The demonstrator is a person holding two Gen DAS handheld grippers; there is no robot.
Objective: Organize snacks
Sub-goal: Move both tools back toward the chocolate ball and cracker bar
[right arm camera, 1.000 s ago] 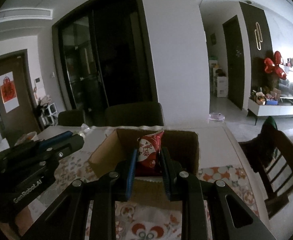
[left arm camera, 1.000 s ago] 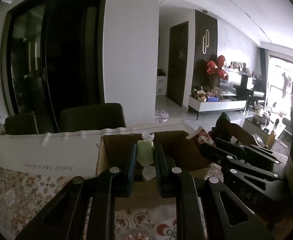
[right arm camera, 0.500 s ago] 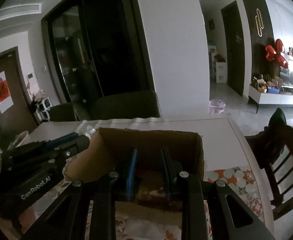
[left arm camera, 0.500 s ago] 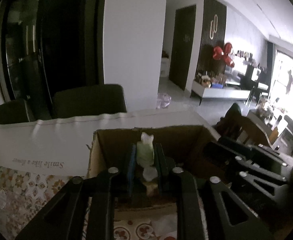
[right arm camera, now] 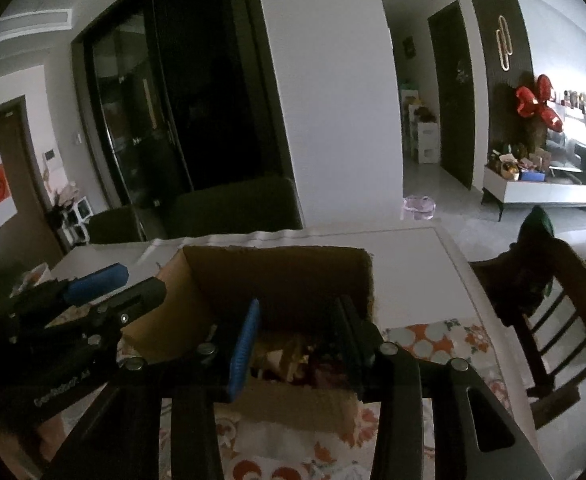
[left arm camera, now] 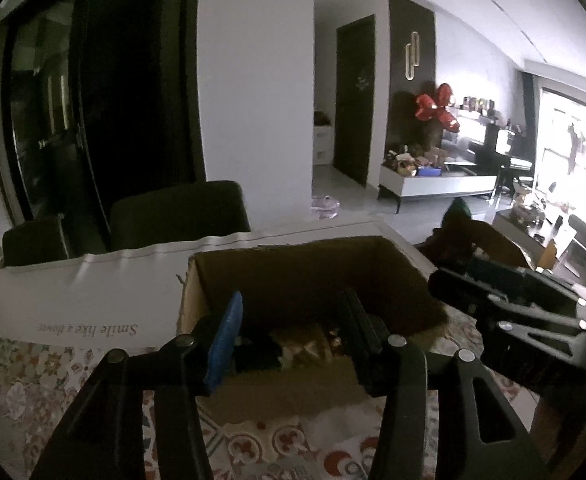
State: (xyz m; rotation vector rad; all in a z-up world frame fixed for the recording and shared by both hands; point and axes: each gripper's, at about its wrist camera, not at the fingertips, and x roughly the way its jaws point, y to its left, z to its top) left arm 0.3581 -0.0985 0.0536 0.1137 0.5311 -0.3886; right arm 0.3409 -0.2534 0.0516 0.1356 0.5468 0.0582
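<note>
An open cardboard box (left arm camera: pixel 293 272) stands on the patterned tablecloth (left arm camera: pixel 41 364). Over its near side hangs my left gripper (left arm camera: pixel 293 316), its jaws opening and nothing between the pads. Several snack packs (left arm camera: pixel 305 344) lie dim on the box floor below it. In the right wrist view my right gripper (right arm camera: pixel 297 324) hovers over the same box (right arm camera: pixel 277 276), jaws also opening and holding nothing, with snack packs (right arm camera: pixel 289 356) under it. Each gripper shows in the other's view: the right gripper (left arm camera: pixel 513 312) beside the box's right wall, the left gripper (right arm camera: pixel 85 308) at its left wall.
A white table runner (left arm camera: pixel 85 296) with printed words lies behind the box. Dark chairs (left arm camera: pixel 177 212) stand at the table's far edge, and a wooden chair (right arm camera: pixel 549 300) at its right side. A white pillar (left arm camera: pixel 253 100) rises beyond.
Both grippers dipped into the box and their jaws spread. The pale green pack has left the left gripper and the red pack has left the right one.
</note>
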